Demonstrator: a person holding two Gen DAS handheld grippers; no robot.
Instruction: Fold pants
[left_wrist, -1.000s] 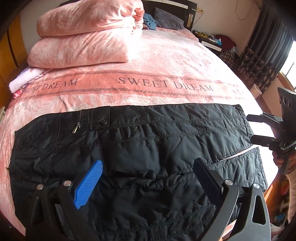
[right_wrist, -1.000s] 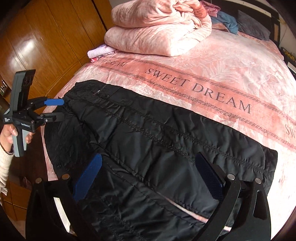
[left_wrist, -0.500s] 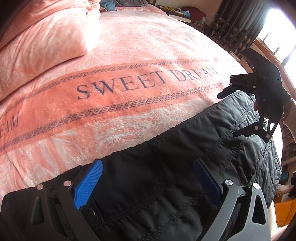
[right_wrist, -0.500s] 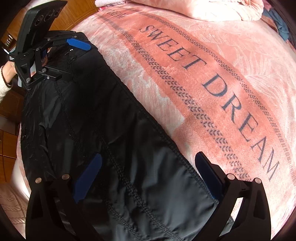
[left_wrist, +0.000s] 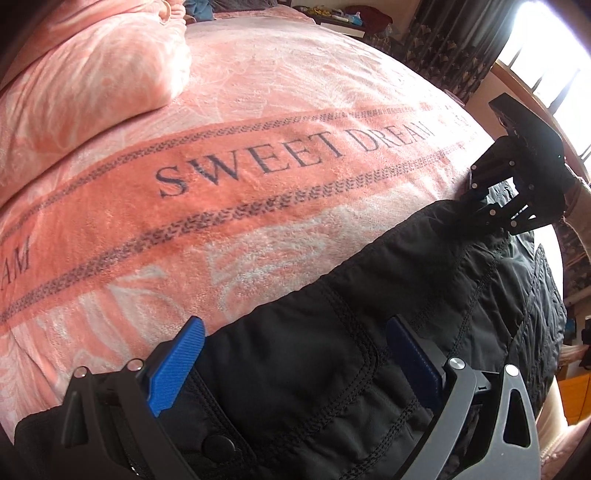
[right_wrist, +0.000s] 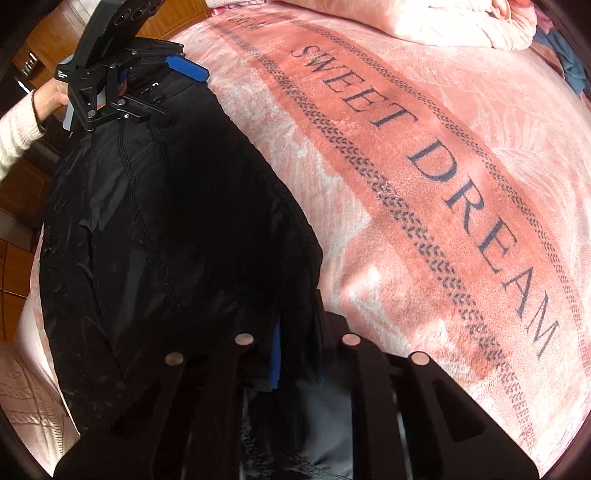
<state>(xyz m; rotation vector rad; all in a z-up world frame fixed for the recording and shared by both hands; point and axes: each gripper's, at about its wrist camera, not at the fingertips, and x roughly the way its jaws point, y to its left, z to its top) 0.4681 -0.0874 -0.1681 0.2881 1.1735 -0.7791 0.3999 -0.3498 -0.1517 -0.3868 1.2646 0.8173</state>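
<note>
Black quilted pants lie flat along the near edge of a pink bed; they also show in the right wrist view. My left gripper is open, its blue pads on either side of the waistband's far edge, near a snap button. It also shows in the right wrist view. My right gripper is shut on the pants' far edge at the leg-hem end. It appears in the left wrist view, pinching that hem corner.
The pink blanket printed SWEET DREAM covers the bed. A folded pink quilt sits at the back left. Dark curtains and a bright window are at the right. Wooden cabinets stand beyond the bed's left side.
Both grippers dropped to the pants' far edge. The right gripper closed on the hem end; the left stayed open around the waistband.
</note>
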